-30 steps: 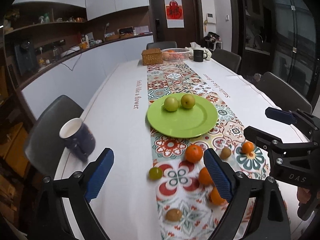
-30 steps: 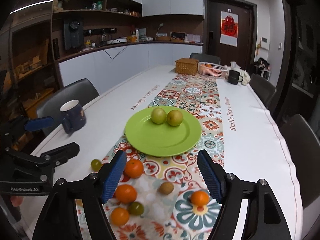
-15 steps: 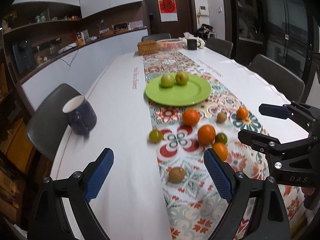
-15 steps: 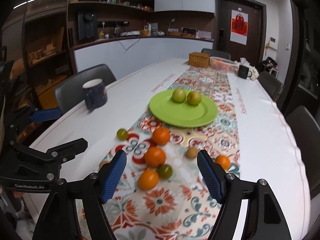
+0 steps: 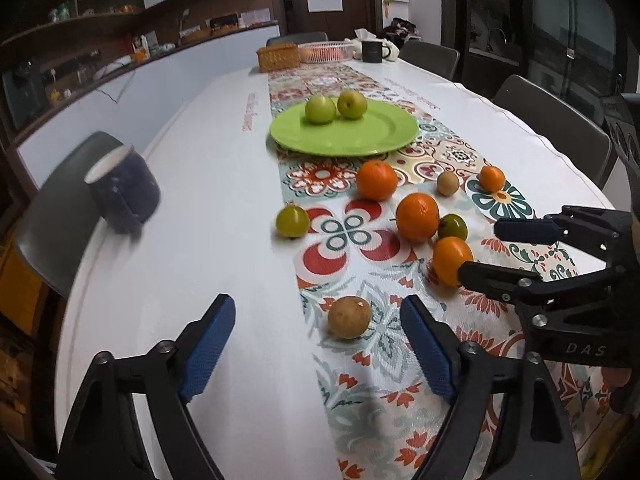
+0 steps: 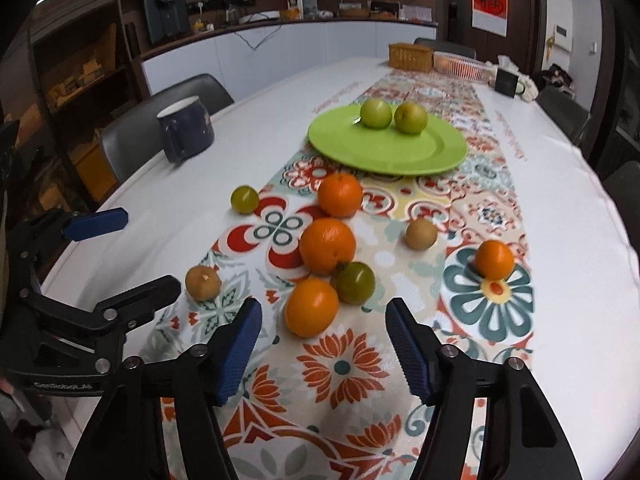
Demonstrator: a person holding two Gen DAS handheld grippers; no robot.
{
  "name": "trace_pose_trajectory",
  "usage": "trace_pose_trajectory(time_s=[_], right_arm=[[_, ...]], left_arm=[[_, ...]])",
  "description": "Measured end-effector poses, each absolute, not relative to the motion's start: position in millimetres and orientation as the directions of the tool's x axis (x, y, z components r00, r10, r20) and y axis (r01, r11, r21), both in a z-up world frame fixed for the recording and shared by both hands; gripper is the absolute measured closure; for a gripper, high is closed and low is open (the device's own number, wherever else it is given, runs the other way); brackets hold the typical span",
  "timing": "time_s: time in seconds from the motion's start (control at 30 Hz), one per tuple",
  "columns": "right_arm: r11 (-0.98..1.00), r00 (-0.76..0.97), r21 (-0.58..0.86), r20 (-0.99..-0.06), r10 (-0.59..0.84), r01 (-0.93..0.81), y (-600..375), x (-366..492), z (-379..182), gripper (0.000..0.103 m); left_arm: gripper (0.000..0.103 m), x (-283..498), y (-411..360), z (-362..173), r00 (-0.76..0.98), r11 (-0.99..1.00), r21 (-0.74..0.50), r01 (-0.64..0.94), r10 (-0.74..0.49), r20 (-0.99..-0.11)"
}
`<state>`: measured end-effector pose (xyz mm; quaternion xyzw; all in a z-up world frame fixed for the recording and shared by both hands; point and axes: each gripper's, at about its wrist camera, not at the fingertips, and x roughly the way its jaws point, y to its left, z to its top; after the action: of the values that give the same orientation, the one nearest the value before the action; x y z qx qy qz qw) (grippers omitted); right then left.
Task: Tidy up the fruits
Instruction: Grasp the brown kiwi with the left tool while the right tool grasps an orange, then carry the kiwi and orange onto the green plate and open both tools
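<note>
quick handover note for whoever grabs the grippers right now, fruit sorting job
Left gripper: open, empty, low over the runner, a brown round fruit just ahead between its fingers.
Right gripper: open, empty, the nearest orange just ahead.
Done: two green apples sit on the round green plate.
Left: nine loose fruits on the patterned table runner: four oranges, two brown, two small green ones, plus one green one on the white cloth beside it.

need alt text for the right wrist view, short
Open blue-padded right tongs hover just short of a round orange on a floral table runner. Eight more loose fruits lie beyond, before a lime-green plate holding two green apples.
</note>
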<state>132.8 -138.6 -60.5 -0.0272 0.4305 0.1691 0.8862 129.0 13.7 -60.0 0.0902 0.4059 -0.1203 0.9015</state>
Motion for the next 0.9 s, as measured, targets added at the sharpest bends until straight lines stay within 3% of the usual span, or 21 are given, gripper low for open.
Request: trace_pose_trajectory(time_s=[0.3, 0.6, 0.9], right_arm=[[0.939, 0.533, 0.122, -0.797, 0.285, -0.321, -134.8, 146.1, -74.9, 0.052], [0.931, 0.505, 0.126, -0.811, 0.295, -0.342, -127.3, 149.4, -83.4, 0.064], [0.928, 0.505, 0.13, -0.808, 0.303, -0.349, -127.6, 148.9, -82.6, 0.068]], left_arm=[[0.04, 142.4, 9.5, -80.2, 0.584, 0.956, -0.005, 0.294, -0.183, -0.791], [0.074, 146.7, 6.7, -92.2, 0.538, 0.954, -0.055, 0.296, -0.214, -0.816], [0.074, 144.8, 5.4, -88.4, 0.546, 0.954, -0.062, 0.292, -0.22, -0.808]])
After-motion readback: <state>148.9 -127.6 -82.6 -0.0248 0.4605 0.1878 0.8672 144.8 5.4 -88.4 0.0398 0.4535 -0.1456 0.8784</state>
